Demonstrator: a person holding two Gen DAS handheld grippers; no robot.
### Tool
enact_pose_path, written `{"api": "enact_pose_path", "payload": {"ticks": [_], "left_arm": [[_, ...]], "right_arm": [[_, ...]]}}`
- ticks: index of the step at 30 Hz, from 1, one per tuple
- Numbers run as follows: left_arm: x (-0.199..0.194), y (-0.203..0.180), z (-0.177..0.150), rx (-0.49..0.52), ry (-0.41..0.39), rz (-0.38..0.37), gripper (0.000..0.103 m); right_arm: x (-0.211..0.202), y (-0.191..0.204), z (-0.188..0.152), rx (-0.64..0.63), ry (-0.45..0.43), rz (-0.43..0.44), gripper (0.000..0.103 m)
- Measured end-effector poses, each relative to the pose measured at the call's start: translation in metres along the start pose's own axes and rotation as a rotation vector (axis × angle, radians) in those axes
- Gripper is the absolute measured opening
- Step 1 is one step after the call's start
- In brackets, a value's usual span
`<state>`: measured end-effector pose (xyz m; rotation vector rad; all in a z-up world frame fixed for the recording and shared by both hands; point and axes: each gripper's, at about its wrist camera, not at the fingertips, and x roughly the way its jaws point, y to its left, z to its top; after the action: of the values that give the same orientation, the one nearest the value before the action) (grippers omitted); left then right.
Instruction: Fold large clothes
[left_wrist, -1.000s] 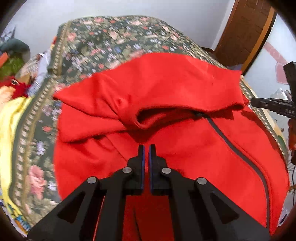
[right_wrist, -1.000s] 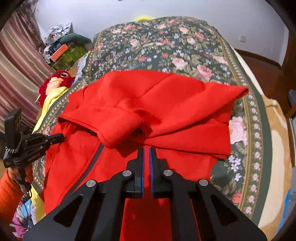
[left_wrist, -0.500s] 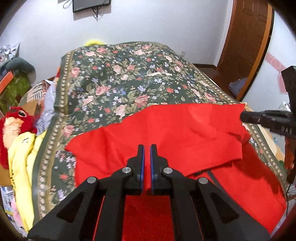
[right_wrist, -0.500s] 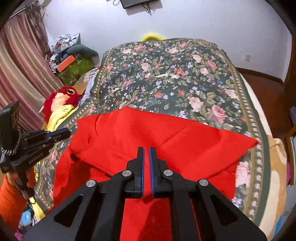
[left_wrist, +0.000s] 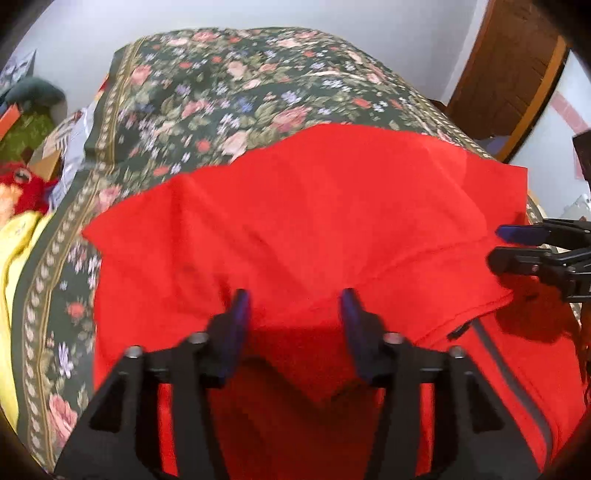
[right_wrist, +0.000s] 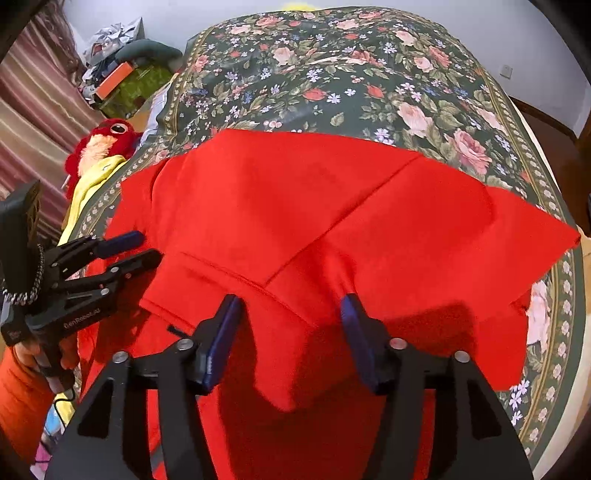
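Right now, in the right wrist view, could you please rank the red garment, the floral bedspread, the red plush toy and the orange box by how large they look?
1. Red garment and floral bedspread: both huge; the nearer garment fills slightly more, so I won't rank them.
2. Red plush toy.
3. Orange box, smallest, though it is farther away and partly hidden.

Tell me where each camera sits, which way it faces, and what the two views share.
Left wrist: on the left gripper, angled down over the red garment on the floral bedspread, facing a wooden door; its opening jaws straddle the fold, pressing nothing.
Right wrist: on the right gripper, angled down likewise, facing a red plush toy; jaws opening, plus an orange sleeve.
Shared: garment, bedspread, and each other's gripper at the frame edge.
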<state>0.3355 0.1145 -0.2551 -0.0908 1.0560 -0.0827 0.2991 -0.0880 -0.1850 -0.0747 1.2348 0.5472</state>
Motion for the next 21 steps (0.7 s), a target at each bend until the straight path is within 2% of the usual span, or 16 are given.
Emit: {"api": "enact_pose_path", "payload": {"ticks": [1,7,12,15,21], "left_arm": [[-0.001,0.003,-0.003,-0.013,0.004,-0.008,0.06],[-0.01,0.016,-0.026,-0.083,0.009,-0.027,0.073],[-0.022,0.025,-0.041,-0.144,0.023,-0.05,0.075],[-0.031,0.024,-0.046,-0.115,0.039,-0.044,0.075],[-0.062,0.025,-0.057,-0.038,0.028,0.038,0.075]], "right_arm": [[0.0,-0.003,-0.003,0.006,0.002,-0.021,0.078],[-0.008,-0.006,-0.025,-0.03,0.007,-0.06,0.078],[-0.014,-0.007,-0.039,-0.04,0.037,-0.104,0.078],[-0.024,-0.004,-0.048,-0.059,0.005,-0.128,0.078],[-0.054,-0.007,-0.055,-0.037,-0.048,-0.127,0.078]]}}
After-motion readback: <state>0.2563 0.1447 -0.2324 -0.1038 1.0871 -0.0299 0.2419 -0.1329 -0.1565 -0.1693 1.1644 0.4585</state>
